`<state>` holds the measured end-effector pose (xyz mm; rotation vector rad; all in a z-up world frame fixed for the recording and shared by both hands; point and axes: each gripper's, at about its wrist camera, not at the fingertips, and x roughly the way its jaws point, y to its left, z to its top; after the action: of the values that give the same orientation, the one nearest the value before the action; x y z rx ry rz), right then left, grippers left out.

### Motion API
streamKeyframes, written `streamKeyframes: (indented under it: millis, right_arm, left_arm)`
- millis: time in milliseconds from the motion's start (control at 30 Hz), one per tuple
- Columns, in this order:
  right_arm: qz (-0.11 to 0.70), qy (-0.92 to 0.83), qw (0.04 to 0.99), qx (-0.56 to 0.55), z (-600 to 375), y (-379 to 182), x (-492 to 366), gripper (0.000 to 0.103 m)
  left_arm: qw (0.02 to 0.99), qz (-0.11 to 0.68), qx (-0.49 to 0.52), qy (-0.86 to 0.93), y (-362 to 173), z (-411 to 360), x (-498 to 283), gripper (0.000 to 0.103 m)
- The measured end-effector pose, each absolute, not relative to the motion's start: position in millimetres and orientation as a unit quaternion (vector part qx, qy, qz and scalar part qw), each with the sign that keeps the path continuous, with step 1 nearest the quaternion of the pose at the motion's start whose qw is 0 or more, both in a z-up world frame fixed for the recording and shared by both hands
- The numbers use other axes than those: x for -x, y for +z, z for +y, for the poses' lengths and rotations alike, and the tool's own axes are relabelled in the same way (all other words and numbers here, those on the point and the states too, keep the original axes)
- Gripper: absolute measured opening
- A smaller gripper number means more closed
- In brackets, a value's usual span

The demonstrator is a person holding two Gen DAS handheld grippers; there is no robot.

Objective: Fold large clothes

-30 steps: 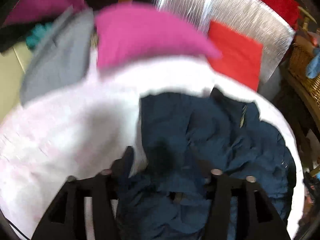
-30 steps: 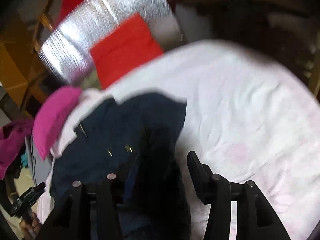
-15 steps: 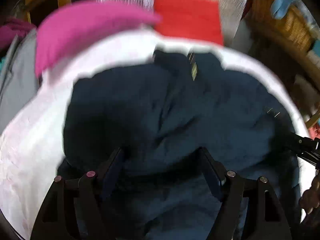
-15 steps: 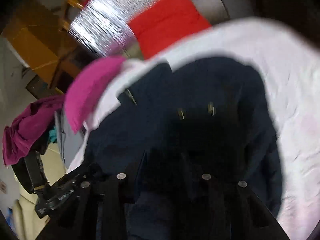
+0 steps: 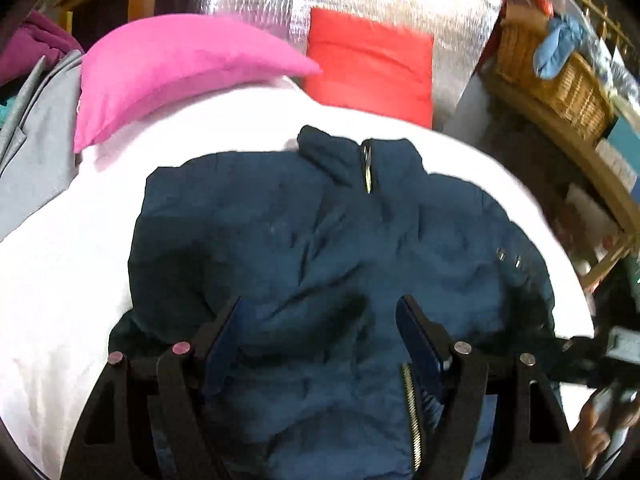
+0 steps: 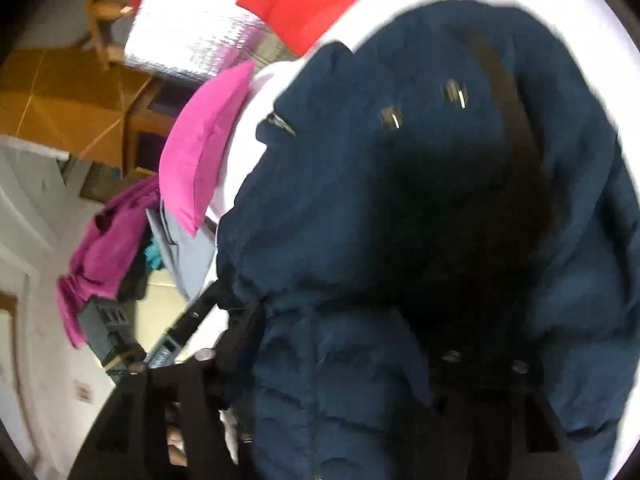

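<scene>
In my left wrist view, the big dark blue puffy jacket [image 5: 320, 248] lies spread on the white round bed cover [image 5: 60, 264] and fills the middle of the frame. Its collar and short zip point to the top of the frame. My left gripper [image 5: 318, 322] sits at the bottom middle. Its jaws have just been opening and now stand wide, one on each side of a hump of jacket cloth. The pads do not squeeze it, so I hold nothing there. A bright pink pillow [image 5: 176, 76] is at the upper left and a flat red cushion [image 5: 372, 68] at the top middle. A woven basket [image 5: 556, 80] is at the upper right. My other tool shows blurry at the right edge.

In my right wrist view, the same jacket [image 6: 400, 220] fills most of the frame and covers the tool at the bottom. My right gripper [image 6: 348, 364] has just been opening too. Cloth drapes over both fingers, and I cannot tell if they pinch it or let it go. The pink pillow [image 6: 204, 140] is left of the middle.

I think I am still laying the jacket flat, so no fold is made yet. Next I should grab a sleeve or a side edge with each gripper and bring it across the middle.
</scene>
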<state>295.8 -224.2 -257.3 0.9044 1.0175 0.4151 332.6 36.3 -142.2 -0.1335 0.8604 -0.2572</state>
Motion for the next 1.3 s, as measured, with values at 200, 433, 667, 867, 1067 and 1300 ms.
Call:
streamKeyframes:
  millis: [200, 433, 667, 867, 1067, 1300]
  right_arm:
    - [0.43, 0.146, 0.732, -0.509, -228, -289, -306, 0.069]
    - [0.375, 0.11, 0.76, -0.52, -235, -299, -314, 0.036]
    - [0.371, 0.089, 0.794, -0.473, -236, -287, -310, 0.023]
    - [0.353, 0.078, 0.839, -0.407, -224, -261, -298, 0.022]
    - [0.385, 0.071, 0.815, -0.426, -233, -282, -305, 0.021]
    - [0.391, 0.079, 0.799, -0.45, -236, -290, -310, 0.021]
  left_arm:
    - [0.875, 0.478, 0.034, -0.073, -189, 21, -372, 0.081]
    - [0.863, 0.5, -0.001, -0.066, -196, 5, -366, 0.084]
    - [0.806, 0.539, 0.218, -0.113, -196, 56, -356, 0.084]
    - [0.79, 0.532, 0.292, -0.082, -212, 83, -370, 0.084]
    - [0.776, 0.518, 0.348, -0.093, -222, 90, -381, 0.084]
    - [0.754, 0.517, 0.39, -0.109, -211, 96, -353, 0.083]
